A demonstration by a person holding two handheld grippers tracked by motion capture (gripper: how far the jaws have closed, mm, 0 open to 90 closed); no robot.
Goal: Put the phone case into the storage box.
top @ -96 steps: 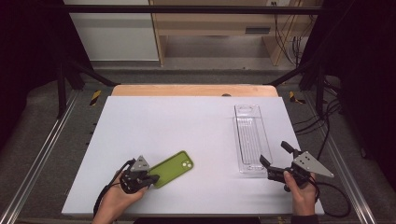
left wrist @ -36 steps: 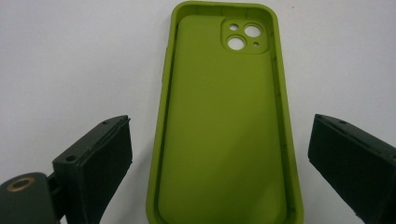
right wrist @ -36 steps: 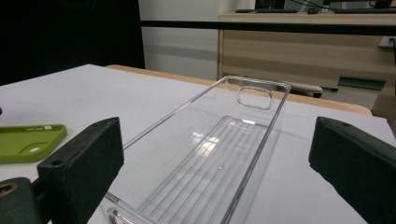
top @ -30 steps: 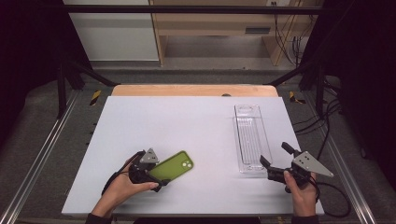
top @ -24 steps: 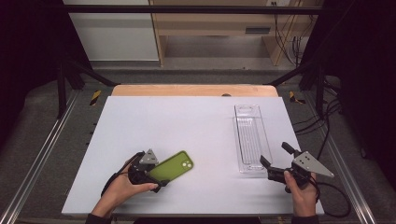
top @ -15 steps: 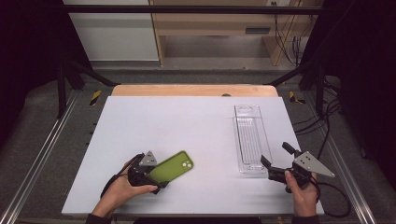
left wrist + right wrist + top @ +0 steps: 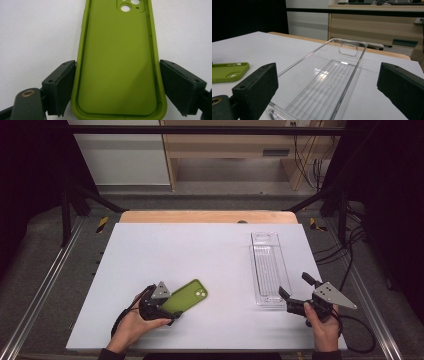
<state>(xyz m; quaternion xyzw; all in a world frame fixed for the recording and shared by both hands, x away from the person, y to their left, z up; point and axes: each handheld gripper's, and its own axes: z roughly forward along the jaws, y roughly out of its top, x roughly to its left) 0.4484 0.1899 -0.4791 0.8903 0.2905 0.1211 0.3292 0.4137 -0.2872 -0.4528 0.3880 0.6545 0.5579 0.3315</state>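
Two hand-held grippers are at work over the white desk [image 7: 210,250], one in each of the person's hands. The left hand-held gripper [image 7: 117,87] straddles the near end of a green phone case [image 7: 117,62], which lies flat on the desk, hollow side up, at its near left. Its jaws have just been closing: the left pad seems to meet the case's rim, while a thin gap shows at the right pad, so the case sits between them but is not yet clamped. The right hand-held gripper [image 7: 327,92] hovers with its jaws spread wide at the near end of a clear plastic tray [image 7: 332,75], touching nothing; the tray lies lengthwise on the desk's right side, well apart from the case.

By my reading, the step in hand is taking hold of the case. The next move calls for the left jaws to finish closing squarely on both long edges, firmly enough that the soft, flexible rim does not buckle or slip, before any lift toward the tray.
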